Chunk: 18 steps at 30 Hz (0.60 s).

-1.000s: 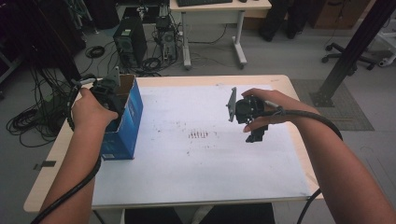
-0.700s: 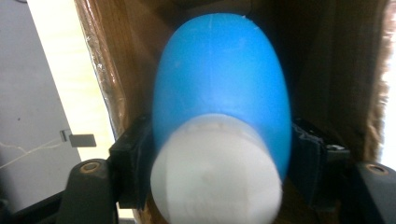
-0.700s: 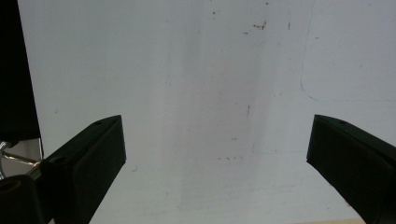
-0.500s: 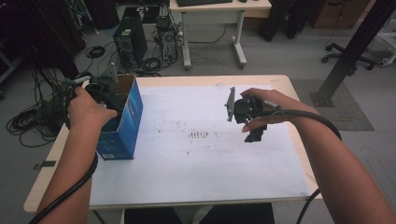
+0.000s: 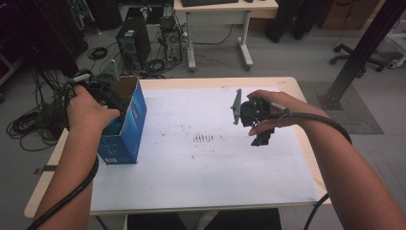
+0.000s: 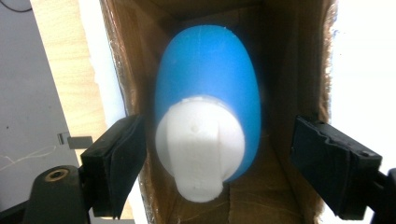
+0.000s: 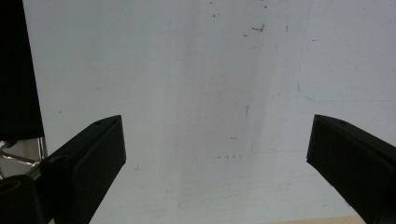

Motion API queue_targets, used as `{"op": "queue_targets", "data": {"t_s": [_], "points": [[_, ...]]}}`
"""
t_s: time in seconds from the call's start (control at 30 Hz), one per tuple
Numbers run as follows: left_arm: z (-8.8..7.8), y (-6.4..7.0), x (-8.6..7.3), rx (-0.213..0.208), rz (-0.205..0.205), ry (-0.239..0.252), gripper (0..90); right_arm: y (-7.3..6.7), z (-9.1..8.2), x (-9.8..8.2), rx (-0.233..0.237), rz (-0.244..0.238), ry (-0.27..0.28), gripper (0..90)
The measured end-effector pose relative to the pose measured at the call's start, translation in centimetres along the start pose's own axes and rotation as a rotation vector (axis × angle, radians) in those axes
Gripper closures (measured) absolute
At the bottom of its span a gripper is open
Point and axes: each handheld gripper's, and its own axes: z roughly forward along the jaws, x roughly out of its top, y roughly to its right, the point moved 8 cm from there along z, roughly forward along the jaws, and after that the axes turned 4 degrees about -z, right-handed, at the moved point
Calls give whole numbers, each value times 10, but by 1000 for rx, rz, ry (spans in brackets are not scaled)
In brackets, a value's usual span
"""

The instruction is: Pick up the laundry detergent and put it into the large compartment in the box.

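A blue bottle (image 6: 210,79) with a white cap (image 6: 198,144) lies inside an open blue cardboard box (image 5: 125,125) that stands at the table's left side. My left gripper (image 5: 103,91) hovers over the box's open top, and in the left gripper view it (image 6: 222,163) stands open, with the jaws on either side of the cap and apart from it. My right gripper (image 5: 261,139) is held above the white table sheet (image 5: 210,167) right of centre; in the right gripper view it (image 7: 217,154) is open with nothing between the jaws.
The table's wooden edge (image 5: 306,143) runs close to the right hand. A patch of dark marks (image 5: 206,139) lies at the sheet's middle. Beyond the table stand a computer tower (image 5: 131,43), cables (image 5: 28,124) on the floor, another desk (image 5: 225,14) and a black post (image 5: 364,52).
The left hand and gripper have shifted slightly over the box's open top. The right gripper has stayed where it was.
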Motion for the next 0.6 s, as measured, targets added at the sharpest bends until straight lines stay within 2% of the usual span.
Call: {"op": "queue_targets", "data": {"t_s": [0.3, 0.6], "points": [[-7, 1, 1, 1, 19, 26, 104, -2, 1, -2, -1, 3, 3, 43], [-17, 7, 1, 5, 58, 51, 34, -3, 0, -4, -4, 2, 7, 43]]}}
